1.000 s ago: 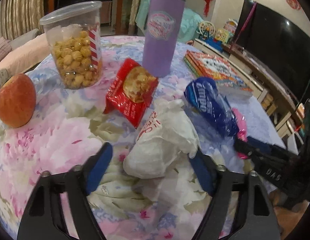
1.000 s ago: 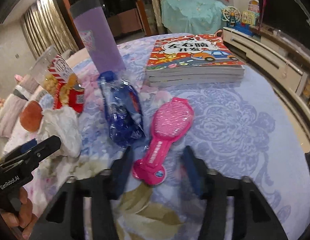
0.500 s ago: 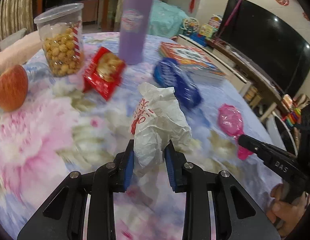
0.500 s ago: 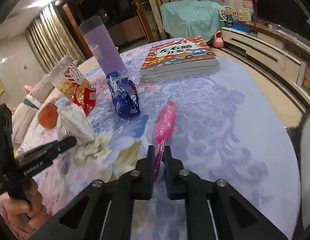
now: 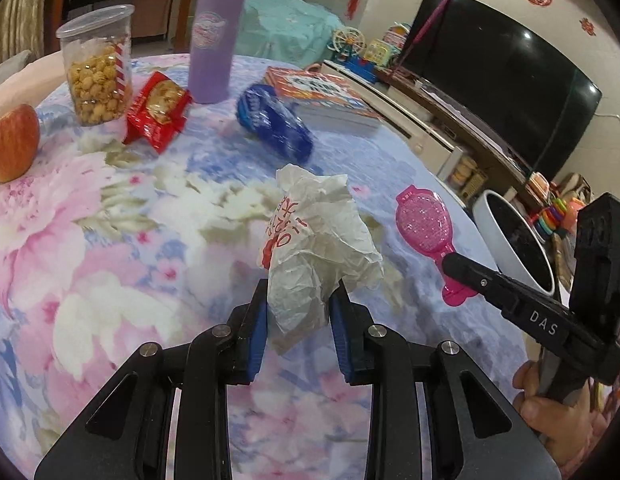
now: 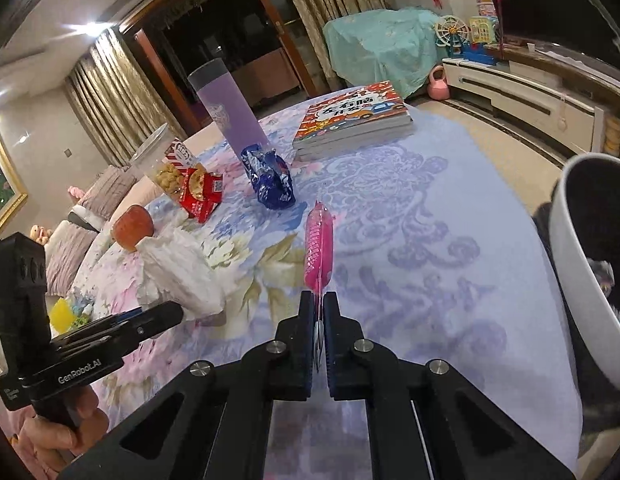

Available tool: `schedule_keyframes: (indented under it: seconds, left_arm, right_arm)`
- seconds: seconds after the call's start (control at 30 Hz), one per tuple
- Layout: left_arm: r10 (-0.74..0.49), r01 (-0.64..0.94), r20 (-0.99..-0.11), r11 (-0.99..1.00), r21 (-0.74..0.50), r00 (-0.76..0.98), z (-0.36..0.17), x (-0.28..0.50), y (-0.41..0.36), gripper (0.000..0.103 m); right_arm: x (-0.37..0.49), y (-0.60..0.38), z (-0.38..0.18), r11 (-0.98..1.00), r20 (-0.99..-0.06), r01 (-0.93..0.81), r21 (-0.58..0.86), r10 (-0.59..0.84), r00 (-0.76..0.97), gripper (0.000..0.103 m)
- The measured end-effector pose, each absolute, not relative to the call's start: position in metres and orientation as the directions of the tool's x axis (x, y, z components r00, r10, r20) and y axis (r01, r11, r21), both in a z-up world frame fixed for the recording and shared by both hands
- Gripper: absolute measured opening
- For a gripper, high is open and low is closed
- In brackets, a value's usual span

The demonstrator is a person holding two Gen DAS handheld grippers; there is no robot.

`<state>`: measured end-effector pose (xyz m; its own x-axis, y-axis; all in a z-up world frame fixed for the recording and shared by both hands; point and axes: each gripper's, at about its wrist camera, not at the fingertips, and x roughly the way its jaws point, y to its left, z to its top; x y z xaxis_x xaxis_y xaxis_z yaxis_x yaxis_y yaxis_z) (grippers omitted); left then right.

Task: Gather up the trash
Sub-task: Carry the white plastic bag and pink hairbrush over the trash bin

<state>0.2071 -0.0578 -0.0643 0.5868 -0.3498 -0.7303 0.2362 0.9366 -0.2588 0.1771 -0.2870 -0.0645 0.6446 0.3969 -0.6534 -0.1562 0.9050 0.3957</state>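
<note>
Here, crumpled wrapper (image 5: 313,240) pinched between left tool (image 5: 298,320) pads.

Two snack packets (image 5: 158,114), one apple (image 5: 14,144), one bin (image 6: 581,264).

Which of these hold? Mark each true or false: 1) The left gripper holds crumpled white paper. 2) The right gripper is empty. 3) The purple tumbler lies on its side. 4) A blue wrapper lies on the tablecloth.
1) True: the left gripper is shut on the crumpled white paper.
2) False: the right gripper is shut on the pink plastic piece.
3) False: the purple tumbler stands upright.
4) True: the blue wrapper lies near the books.
</note>
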Motion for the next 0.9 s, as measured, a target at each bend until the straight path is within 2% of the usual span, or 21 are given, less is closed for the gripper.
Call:
schedule_keyframes:
  seconds: [0.9]
  left_arm:
    - [-0.450,0.450,-0.735,0.866,-0.219,0.507,-0.053,0.172,-0.183,0.027]
  right_arm:
    - [0.093,-0.392,-0.040,0.896,-0.569,-0.019,0.444,0.298,0.767,0.004]
